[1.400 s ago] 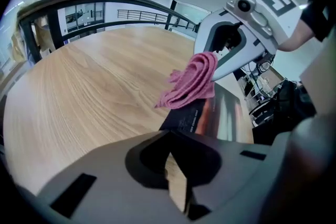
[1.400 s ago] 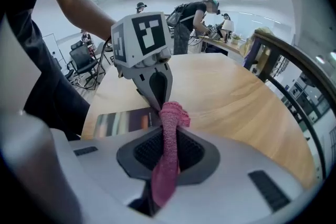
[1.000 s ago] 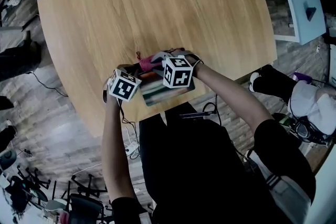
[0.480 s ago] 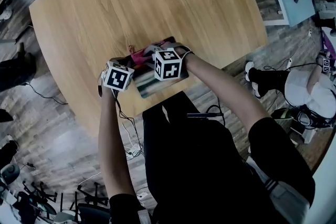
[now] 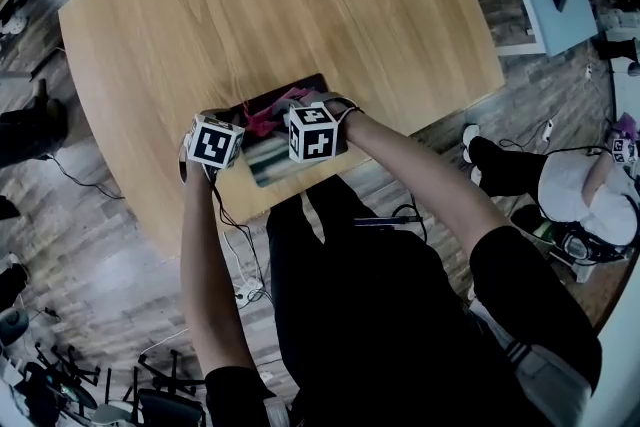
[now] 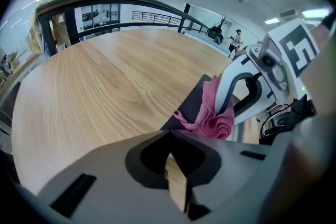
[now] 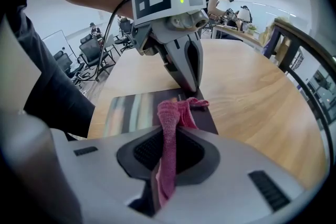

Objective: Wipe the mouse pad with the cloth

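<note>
At the six o'clock edge of the rounded, pale-grained wooden table, the head view shows a flat dark mouse pad with soft stripes, the left gripper and right gripper over it and a crumpled pink cloth between them. In the left gripper view the smooth grey jaws are drawn together, only a sliver of wood grain between them, with the cloth bunched on the pad's corner toward two o'clock. In the right gripper view the jaws pinch a rope-like fold of the nubby cloth, which trails onto the pad toward twelve o'clock, where the left gripper's tapered tips meet the pad's far edge.
</note>
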Tool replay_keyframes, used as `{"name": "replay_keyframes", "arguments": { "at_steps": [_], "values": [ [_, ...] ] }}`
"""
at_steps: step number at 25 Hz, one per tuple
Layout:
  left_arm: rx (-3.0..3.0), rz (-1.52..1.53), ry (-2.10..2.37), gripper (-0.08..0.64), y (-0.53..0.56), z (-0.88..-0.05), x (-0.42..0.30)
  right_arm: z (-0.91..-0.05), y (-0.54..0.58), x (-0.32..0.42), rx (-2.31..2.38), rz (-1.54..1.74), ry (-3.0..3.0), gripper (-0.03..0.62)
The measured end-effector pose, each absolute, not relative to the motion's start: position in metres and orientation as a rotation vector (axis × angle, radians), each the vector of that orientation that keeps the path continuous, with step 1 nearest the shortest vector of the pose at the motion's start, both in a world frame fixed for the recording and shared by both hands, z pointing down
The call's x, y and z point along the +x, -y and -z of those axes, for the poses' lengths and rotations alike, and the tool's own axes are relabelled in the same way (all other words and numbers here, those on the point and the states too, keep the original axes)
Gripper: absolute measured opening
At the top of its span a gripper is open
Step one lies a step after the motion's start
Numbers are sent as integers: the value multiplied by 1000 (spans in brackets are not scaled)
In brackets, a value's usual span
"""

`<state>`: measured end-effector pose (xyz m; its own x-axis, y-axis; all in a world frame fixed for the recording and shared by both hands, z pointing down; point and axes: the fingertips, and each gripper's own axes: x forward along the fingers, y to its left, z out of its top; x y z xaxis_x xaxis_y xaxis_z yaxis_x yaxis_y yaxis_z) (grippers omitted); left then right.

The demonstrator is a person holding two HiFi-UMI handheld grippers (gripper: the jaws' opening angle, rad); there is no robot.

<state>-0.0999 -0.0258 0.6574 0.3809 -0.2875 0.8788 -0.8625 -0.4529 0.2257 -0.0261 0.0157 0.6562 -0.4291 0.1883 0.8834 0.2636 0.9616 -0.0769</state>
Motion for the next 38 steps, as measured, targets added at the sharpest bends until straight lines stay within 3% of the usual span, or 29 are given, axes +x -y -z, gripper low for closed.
{"name": "replay_keyframes", "arguments": {
  "at_steps": [38],
  "values": [
    [1879,-1093,1028,23,26,-662,-109,-653,-127,32,-395,-140,1982,60]
  ]
}}
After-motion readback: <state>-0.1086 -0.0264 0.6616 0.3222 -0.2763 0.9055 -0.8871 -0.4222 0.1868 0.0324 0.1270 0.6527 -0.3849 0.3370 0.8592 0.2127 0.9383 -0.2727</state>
